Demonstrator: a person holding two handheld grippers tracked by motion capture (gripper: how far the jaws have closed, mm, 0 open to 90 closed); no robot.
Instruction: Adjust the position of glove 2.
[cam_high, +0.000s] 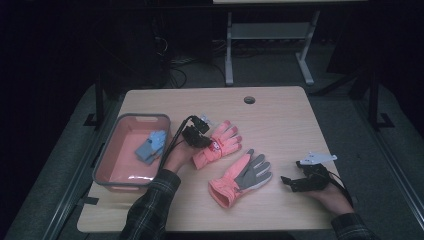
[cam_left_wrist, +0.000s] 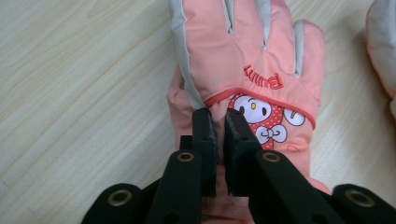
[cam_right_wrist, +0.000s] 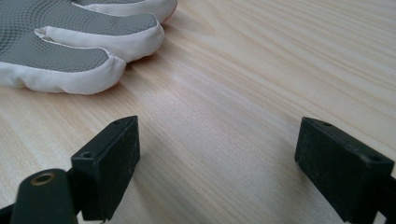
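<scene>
A pink glove with a bunny picture (cam_high: 226, 142) (cam_left_wrist: 261, 56) lies back-up on the wooden table (cam_high: 280, 125), left of centre. My left gripper (cam_high: 208, 143) (cam_left_wrist: 219, 117) is shut on a fold of it near the cuff. A second pink glove (cam_high: 242, 177) (cam_right_wrist: 60, 42) lies palm-up to the right, grey grip side showing. My right gripper (cam_high: 286, 181) (cam_right_wrist: 224, 140) rests low over bare wood to the right of that glove's fingers, jaws wide open with nothing between them.
A red basin (cam_high: 142, 118) stands at the table's left side with a blue-grey glove (cam_high: 151, 147) inside. A cable hole (cam_high: 249, 99) sits near the far edge. Bare wood stretches along the back and the right of the table.
</scene>
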